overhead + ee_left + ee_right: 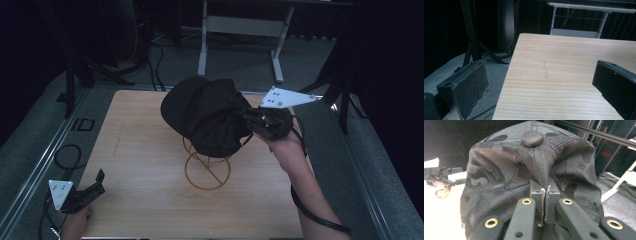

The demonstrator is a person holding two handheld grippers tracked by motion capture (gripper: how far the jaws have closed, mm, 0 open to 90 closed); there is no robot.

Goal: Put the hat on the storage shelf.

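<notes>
A black camouflage cap [207, 114] sits over a gold wire stand [207, 170] near the middle of the wooden table [150, 200]. My right gripper [252, 121] is at the cap's right side, shut on a fold of its fabric. In the right gripper view the jaws are pinched together on the cap [534, 170] just below its top button [532, 141]. My left gripper [97, 182] rests at the table's front left corner, apart from the cap. Its jaws stand wide open with nothing between them, and its fingers [469, 87] frame bare table [564, 70].
A white-legged desk frame [240, 35] stands on the floor beyond the table. Black stand legs [75, 75] and cables [155, 60] lie at the back left. A cable loop [65, 155] lies on the floor left of the table.
</notes>
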